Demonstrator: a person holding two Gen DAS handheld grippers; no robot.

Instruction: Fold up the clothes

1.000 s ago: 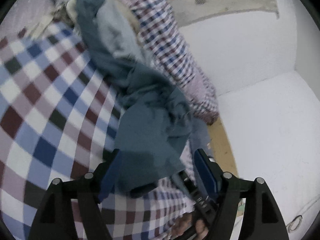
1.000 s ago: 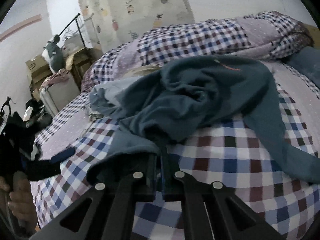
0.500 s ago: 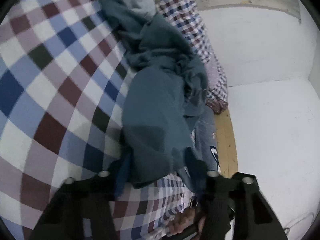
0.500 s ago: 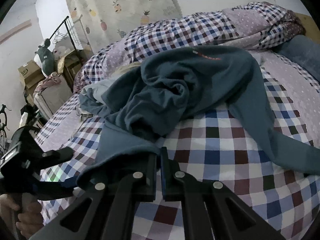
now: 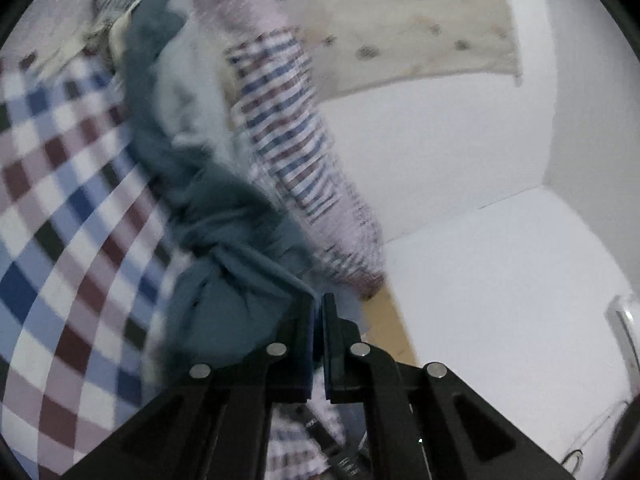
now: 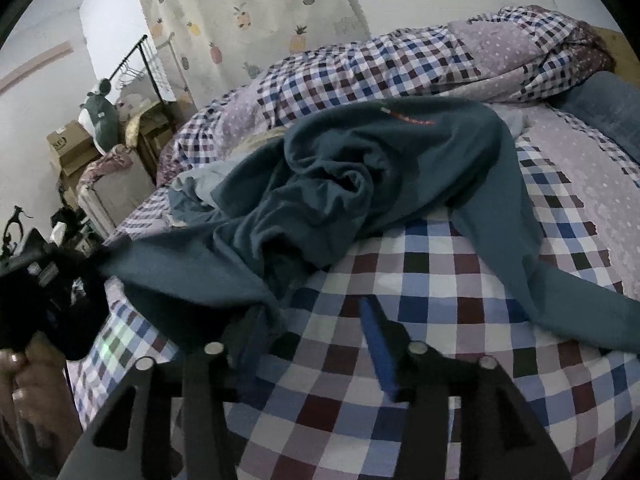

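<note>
Two claws share one job: my left claw (image 5: pixel 318 304) is clamped on an edge of the teal garment (image 6: pixel 360 184), which lies bunched on the checked bed (image 6: pixel 440 360), while my right claw (image 6: pixel 316 320) is opening with cloth just at its left finger. Best I lift the pinched edge steadily and regrip with the right further along the hem, so the bunch shakes out flat before any fold.

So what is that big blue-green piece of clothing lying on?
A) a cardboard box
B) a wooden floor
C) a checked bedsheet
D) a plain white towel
C: the crumpled teal garment is spread over the checked bedsheet with its blue, maroon and white squares, and the sheet shows all around it in the right wrist view.
</note>
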